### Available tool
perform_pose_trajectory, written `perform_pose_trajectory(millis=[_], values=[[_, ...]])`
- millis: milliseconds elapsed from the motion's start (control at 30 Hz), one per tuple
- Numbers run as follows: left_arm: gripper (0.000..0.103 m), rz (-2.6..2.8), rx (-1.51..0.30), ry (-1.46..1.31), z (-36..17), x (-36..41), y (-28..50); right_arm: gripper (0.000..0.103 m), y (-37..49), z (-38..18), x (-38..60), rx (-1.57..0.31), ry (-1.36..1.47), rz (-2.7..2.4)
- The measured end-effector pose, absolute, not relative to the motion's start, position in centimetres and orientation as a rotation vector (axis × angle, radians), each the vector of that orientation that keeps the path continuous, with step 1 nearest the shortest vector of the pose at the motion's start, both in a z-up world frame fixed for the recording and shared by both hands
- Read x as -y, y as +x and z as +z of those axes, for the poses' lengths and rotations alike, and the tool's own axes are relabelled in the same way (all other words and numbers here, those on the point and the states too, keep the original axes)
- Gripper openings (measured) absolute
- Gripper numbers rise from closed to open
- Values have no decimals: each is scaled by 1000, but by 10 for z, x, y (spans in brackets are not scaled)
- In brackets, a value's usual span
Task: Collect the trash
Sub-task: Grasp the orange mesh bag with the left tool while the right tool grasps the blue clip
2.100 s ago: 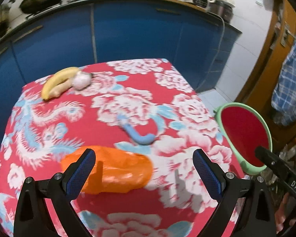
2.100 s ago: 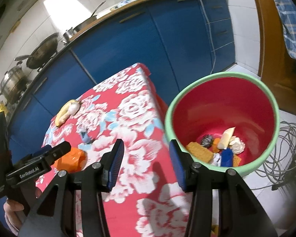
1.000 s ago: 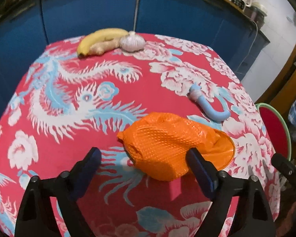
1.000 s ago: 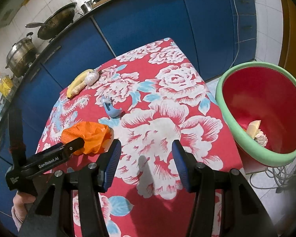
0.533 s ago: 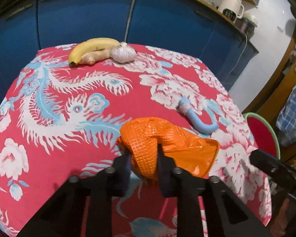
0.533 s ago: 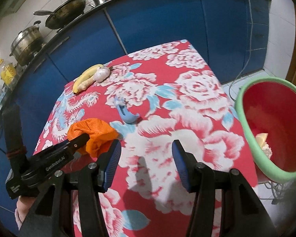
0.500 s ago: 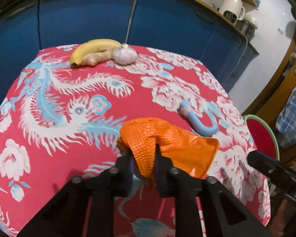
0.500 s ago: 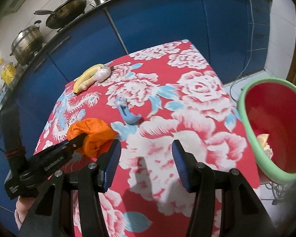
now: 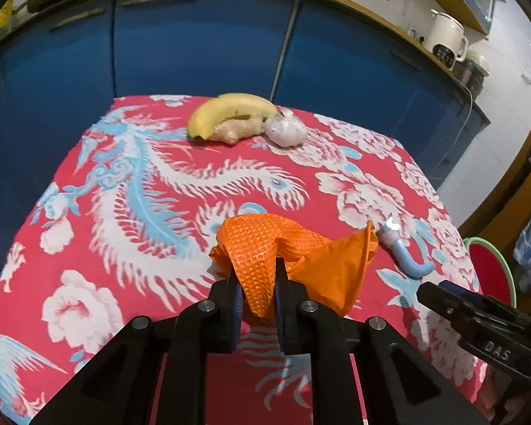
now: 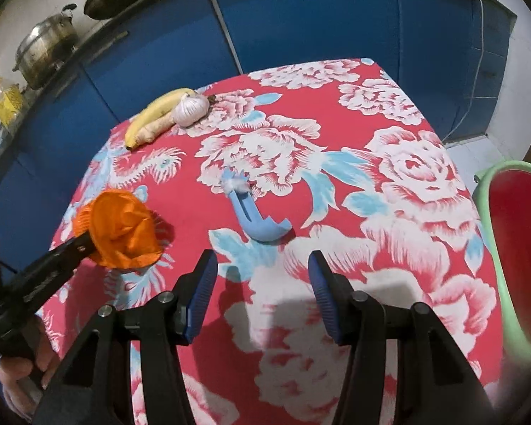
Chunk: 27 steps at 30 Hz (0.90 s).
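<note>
Right between the jaws of the left gripper (image 9: 257, 295) sits the orange bag (image 9: 293, 262), a crumpled piece of embossed plastic pinched tight by both pads, its loose end flaring out to the right of the jaws. From the right wrist view the same bag (image 10: 122, 230) bunches at the tip of the left gripper (image 10: 83, 244), just above the red flowered cloth of the desk (image 10: 389, 191); whether its lower edge touches the cloth cannot be told. A hand (image 10: 24, 372) grips the handle of that gripper low at the left edge.

Just beyond the bag, to the right of the left jaws, lies a small blue hook-shaped piece (image 9: 407, 258) with a white tuft at one end, flat on the cloth. In the right wrist view this blue piece (image 10: 258, 216) lies straight ahead of the right gripper (image 10: 262, 279), whose jaws stand partly apart with nothing between them.

Farther ahead, near the far edge of the desk, a banana (image 9: 230, 109), a piece of ginger (image 9: 235, 129) and a garlic bulb (image 9: 285, 129) lie touching one another. Off the desk to the right of the right jaws stands a bucket (image 10: 488, 226), green on the rim and red inside. Blue cabinets (image 9: 194, 46) run behind the desk.
</note>
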<state>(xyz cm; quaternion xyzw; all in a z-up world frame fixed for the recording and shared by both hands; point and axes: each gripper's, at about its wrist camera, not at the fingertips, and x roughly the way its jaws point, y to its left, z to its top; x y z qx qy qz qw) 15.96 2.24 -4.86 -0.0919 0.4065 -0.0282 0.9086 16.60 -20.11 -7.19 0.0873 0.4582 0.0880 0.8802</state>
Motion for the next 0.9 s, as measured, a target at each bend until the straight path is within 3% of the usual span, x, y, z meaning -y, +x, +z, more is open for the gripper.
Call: perform_pose_trajectory(millis=[400,600,733,900], values=[[15,0,-834,-211,-49,-39,167,55,188,-78,171,-927,58,194],[15,14,-846,-232,-53,-44,170,48,186,-79,170,-914,48,181],[15,12,-836,-235,-52,-45,169,31,185,-80,170,-903,31,143],[15,8,-836,-237,-51,-45,169,24,184,-80,176,-897,68,129]])
